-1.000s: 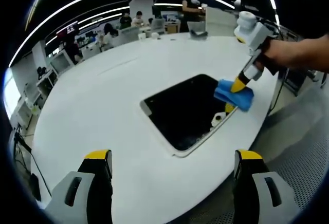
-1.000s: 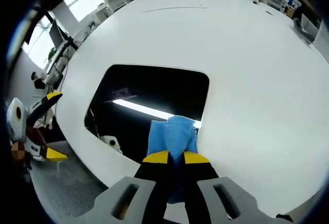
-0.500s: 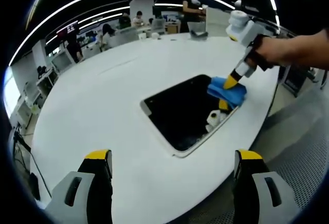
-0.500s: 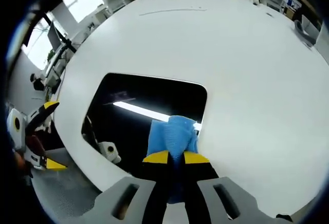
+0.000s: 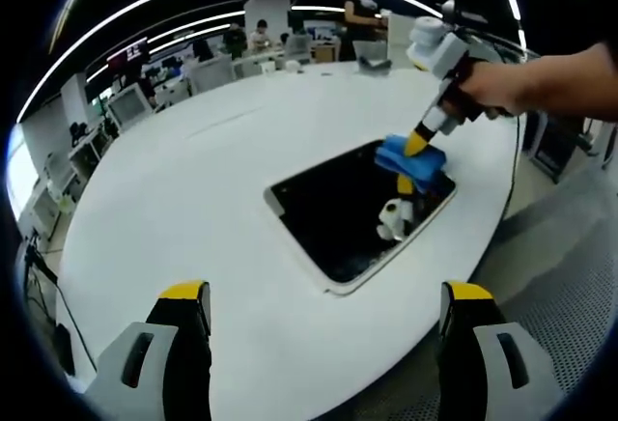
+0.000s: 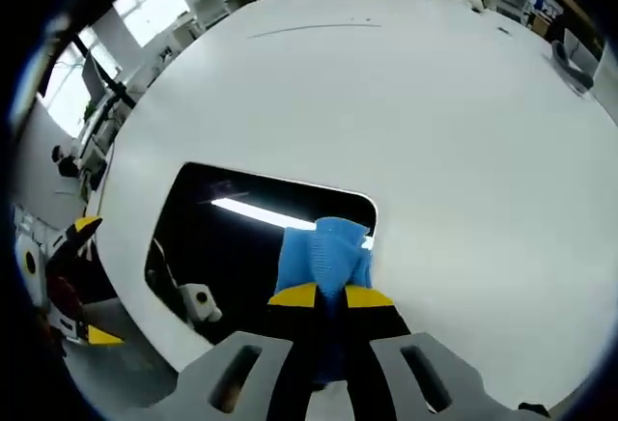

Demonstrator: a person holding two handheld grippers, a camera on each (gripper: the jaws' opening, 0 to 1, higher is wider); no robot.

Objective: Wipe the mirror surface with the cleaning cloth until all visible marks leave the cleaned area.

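On the white table [image 5: 174, 209] lies the mirror [image 5: 352, 210], dark and flat, its far corner under the blue cloth [image 5: 409, 157]. The right gripper [image 6: 329, 297] has its jaws pressed together on the cloth [image 6: 323, 253] — holding it down against the glass at the mirror [image 6: 241, 238] edge. The left gripper [image 5: 326, 292] hangs back over the near table rim, jaws spread wide, holding nothing.

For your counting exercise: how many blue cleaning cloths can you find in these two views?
1. The blue cleaning cloth is clamped in the right gripper and pressed on the mirror at its corner, as the left gripper view also shows. No other cloth appears on the white table.
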